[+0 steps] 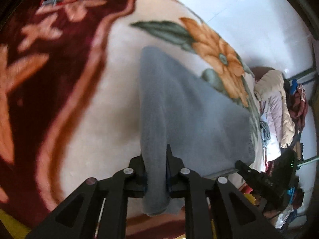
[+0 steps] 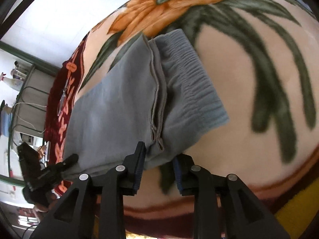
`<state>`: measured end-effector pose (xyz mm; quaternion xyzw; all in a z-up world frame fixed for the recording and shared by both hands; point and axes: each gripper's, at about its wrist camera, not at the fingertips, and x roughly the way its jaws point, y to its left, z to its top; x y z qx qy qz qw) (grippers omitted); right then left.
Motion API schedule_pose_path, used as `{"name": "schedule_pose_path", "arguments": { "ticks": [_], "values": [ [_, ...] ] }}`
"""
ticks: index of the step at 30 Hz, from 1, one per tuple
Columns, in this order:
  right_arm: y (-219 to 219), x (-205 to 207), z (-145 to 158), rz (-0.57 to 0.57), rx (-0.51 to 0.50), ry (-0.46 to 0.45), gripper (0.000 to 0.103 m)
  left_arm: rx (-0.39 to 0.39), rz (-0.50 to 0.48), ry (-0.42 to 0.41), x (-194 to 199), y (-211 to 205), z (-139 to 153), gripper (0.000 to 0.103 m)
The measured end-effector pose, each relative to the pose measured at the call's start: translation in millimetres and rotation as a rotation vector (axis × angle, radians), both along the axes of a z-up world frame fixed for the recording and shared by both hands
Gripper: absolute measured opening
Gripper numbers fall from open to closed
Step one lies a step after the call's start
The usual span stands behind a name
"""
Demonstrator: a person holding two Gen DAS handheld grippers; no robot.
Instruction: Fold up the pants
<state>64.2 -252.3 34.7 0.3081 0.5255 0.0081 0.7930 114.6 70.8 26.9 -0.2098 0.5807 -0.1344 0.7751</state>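
- Left gripper (image 1: 155, 171) we see clamped on a bunched fold of the grey pants (image 1: 185, 107), which lie partly folded on the floral blanket (image 1: 83, 91)
- Our right gripper (image 2: 158, 167) stands with jaws apart at the pants' near edge, gripping nothing
- Elastic waistband (image 2: 191, 83) faces the right camera

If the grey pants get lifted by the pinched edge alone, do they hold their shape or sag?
The grey pants would probably sag: the fabric bunches limply between the left gripper fingers. The folded layers would likely slide apart, since the right gripper looks open beside the fold. They seem light; the ribbed waistband looks soft.
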Motion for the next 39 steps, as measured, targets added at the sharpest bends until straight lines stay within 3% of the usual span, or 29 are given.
{"name": "schedule_pose_path", "arguments": {
  "ticks": [5, 9, 12, 14, 18, 22, 26, 32, 39],
  "values": [
    [-9.5, -11.2, 24.9, -0.025, -0.123, -0.034, 0.029, 0.030, 0.019, -0.024, 0.5, -3.7, -2.9, 0.026],
    [-15.4, -12.1, 41.1, -0.044, -0.155, -0.082, 0.029, 0.043, 0.021, -0.034, 1.7, -4.6, -3.5, 0.027],
    [-17.4, -14.4, 49.4, -0.043, -0.139, -0.116, 0.029, 0.039, 0.021, -0.037, 1.7, -6.0, -1.5, 0.014],
    [-15.7, -16.3, 53.7, -0.019, -0.136, -0.137, 0.029, 0.059, 0.010, -0.073, -0.6, -12.3, 9.1, 0.013],
    [-8.4, -20.8, 60.9, 0.030, -0.167, -0.176, 0.029, 0.131, -0.066, -0.174, -8.5, -36.1, 43.9, 0.012],
    [-4.3, -25.6, 66.3, 0.080, -0.186, -0.217, 0.029, 0.111, -0.127, -0.231, -13.7, -64.4, 72.0, 0.012],
    [-5.3, -29.2, 67.2, 0.102, -0.191, -0.244, 0.029, 0.120, -0.248, -0.280, -19.7, -109.9, 89.3, 0.012],
    [-13.4, -30.2, 59.0, 0.089, -0.185, -0.236, 0.029, 0.143, -0.355, -0.229, -18.1, -167.0, 67.3, 0.012],
    [-18.8, -27.7, 44.4, 0.077, -0.171, -0.201, 0.029, 0.199, -0.400, -0.177, -19.1, -194.3, 34.4, 0.012]
  ]
}}
